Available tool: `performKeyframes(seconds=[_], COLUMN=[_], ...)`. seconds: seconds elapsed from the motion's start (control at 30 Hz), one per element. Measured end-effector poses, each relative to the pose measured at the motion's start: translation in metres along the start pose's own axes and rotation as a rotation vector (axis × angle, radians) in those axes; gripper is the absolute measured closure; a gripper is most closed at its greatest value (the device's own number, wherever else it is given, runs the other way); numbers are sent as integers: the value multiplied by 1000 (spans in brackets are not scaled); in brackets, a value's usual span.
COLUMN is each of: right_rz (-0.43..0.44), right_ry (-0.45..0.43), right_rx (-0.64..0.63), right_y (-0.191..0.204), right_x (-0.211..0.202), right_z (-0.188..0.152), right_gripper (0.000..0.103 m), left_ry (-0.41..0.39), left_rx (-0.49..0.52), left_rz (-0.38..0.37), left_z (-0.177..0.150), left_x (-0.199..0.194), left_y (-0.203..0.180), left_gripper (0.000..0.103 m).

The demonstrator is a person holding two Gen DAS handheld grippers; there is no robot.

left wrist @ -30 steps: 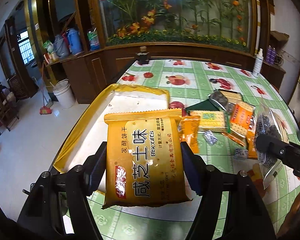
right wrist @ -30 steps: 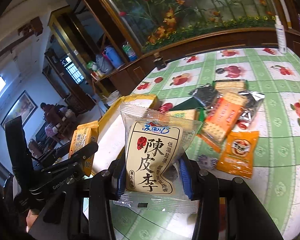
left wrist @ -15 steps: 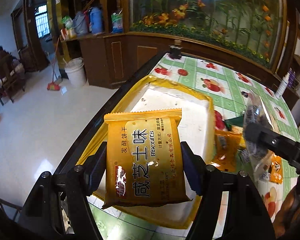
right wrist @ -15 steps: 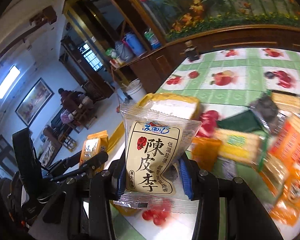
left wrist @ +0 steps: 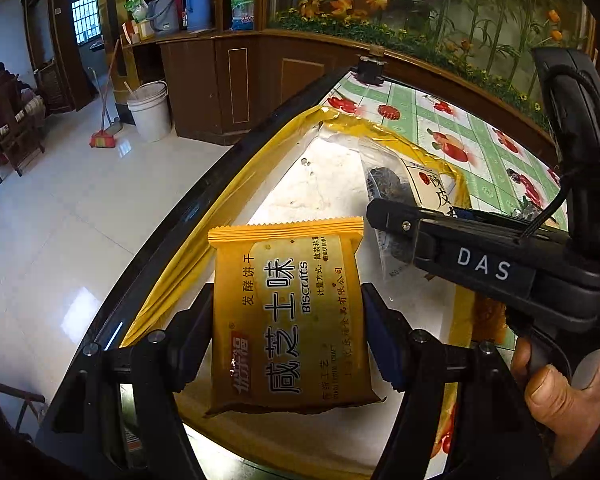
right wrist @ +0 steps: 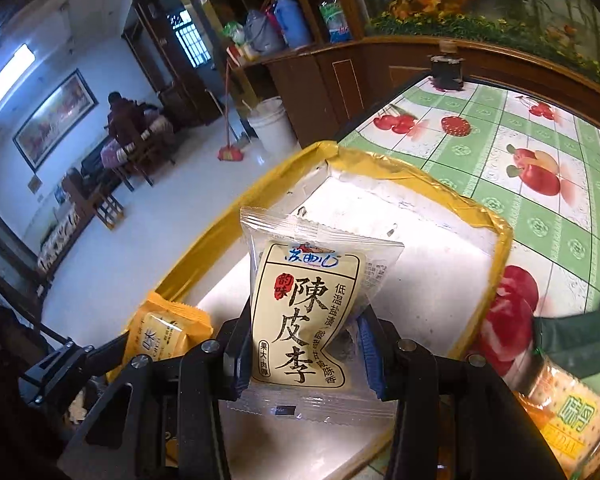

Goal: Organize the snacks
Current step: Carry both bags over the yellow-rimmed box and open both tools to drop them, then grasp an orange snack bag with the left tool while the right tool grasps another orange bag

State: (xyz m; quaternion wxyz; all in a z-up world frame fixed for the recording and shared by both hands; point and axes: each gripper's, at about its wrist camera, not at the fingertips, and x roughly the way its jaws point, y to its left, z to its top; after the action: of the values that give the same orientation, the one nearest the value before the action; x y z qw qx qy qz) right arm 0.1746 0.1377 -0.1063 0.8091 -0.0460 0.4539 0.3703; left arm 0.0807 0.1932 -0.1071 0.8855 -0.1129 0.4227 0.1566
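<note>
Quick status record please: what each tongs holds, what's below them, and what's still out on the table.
left tongs: shut on orange biscuit packet
right tongs: shut on clear plum snack packet with cream label
below both: white box with yellow taped rim, nothing lying in it
on green fruit-print tablecloth: cracker packet with green lettering, beside the box

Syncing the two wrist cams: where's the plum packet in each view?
Left wrist: plum packet right of centre, side-on, behind the right gripper.
Right wrist: bottom centre, clamped, label facing the camera.
Shared landmark: yellow-rimmed tray below both packets.
</note>
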Motion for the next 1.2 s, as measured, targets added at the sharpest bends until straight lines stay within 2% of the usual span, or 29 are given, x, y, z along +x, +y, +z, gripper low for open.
performKeyframes(seconds=[0.1, 0.17, 0.27, 0.4, 0.47, 0.63, 0.8, 0.93, 1.03, 1.13, 1.2], right_rz=[-23, -29, -32, -66, -122, -303, -422, -431, -429, -449, -430], right_ry=[18, -1, -34, -114, -159, -241, -242, -207, -173, -149, -145], right_rx=[7, 8, 14, 49, 84, 222, 352, 379, 353, 326, 329], right_y=[1, 0, -4, -24, -44, -105, -150, -164, -166, -166, -167], right_x=[4, -2, -22, -73, -105, -184, -228, -229, -217, -203, -195], right_z=[-1, 0, -3, -19, -37, -106, -169, -192, -192, -187, -183], right_gripper=[50, 36, 33, 30, 24, 22, 22, 22, 22, 22, 22], left_ry=[8, -8, -41, -76, -92, -110, -86, -69, -52, -12, 4], left_rx=[13, 22, 31, 25, 30, 85, 176, 240, 287, 299, 300], left_rz=[12, 28, 40, -6, -49, -178, -234, -228, -192, -180, -163], left_z=[-2, -2, -3, -2, -3, -7, -20, -28, -34, -35, -35], left_x=[3, 0, -10, -29, -40, -60, -61, -53, -40, -21, -10], left_y=[0, -2, -5, -13, -21, -57, -112, -147, -164, -172, -174], left_gripper=[33, 33, 30, 28, 26, 26, 26, 26, 26, 26, 26])
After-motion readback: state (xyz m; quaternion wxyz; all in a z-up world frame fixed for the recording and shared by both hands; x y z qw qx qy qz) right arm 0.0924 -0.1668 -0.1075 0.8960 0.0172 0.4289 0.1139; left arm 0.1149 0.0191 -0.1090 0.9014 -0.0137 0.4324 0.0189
